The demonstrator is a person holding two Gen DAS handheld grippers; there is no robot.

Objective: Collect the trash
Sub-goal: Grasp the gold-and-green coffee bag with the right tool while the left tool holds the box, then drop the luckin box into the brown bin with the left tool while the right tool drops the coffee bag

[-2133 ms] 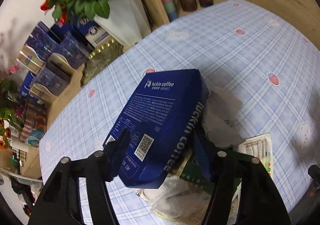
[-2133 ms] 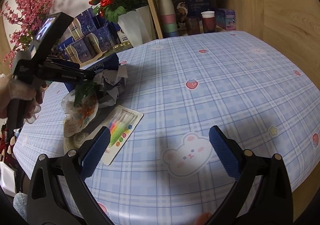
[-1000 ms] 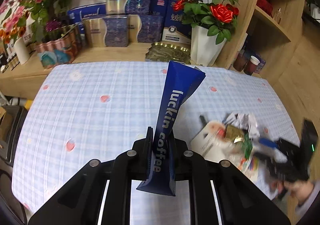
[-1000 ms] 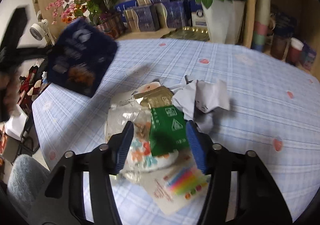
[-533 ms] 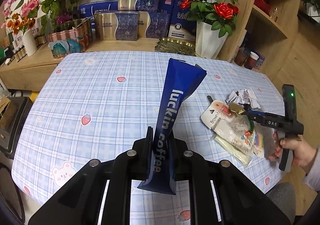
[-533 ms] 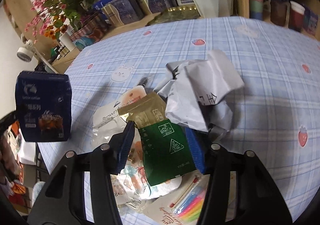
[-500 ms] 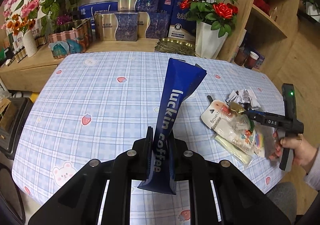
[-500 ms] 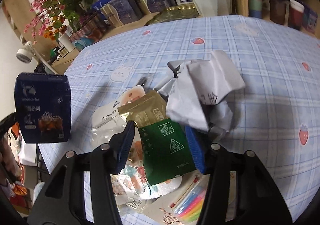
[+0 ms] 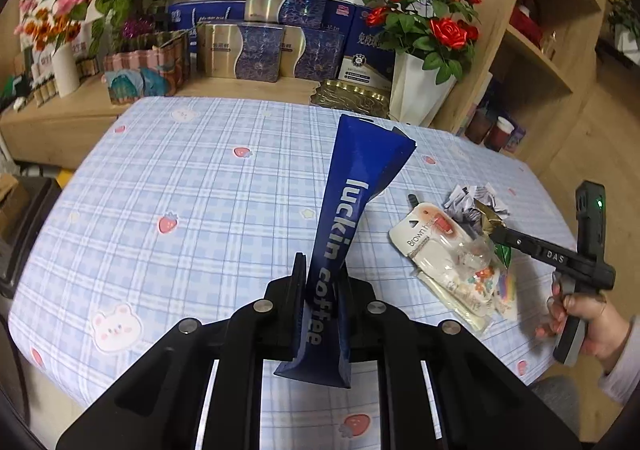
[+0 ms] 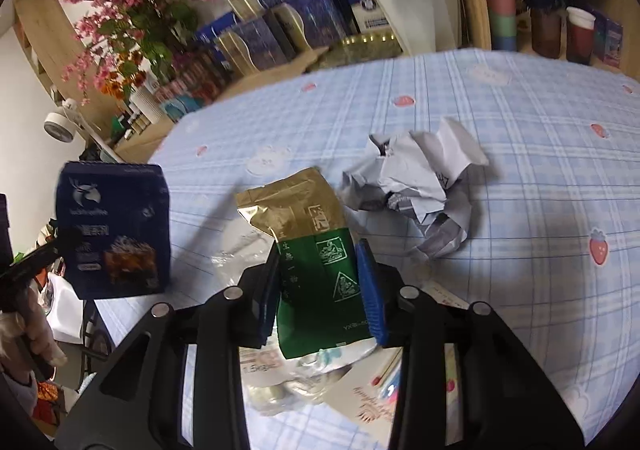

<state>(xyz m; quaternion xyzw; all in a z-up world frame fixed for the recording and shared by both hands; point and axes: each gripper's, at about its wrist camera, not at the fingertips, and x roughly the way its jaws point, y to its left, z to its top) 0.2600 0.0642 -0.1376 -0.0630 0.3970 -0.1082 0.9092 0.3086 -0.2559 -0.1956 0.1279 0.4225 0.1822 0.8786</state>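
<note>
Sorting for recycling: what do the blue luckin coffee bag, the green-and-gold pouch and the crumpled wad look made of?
Blue luckin coffee bag: probably coated paper or laminate, smooth with a slight sheen and sharp folded edges. Green-and-gold pouch: likely foil laminate, its gold top glints and creases stiffly. Crumpled wad: plain matte paper, with angular crumples and faint print.

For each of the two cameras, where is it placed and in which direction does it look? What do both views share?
Left wrist: sits behind the left tool, above the table's near edge, facing the flower shelf; its fingers clamp the blue coffee bag; the right hand shows.
Right wrist: sits behind the right tool, facing across the table; its fingers grip the green-gold packet; the left hand shows.
Shared: coffee bag, packet, crumpled paper, rose vase.
</note>
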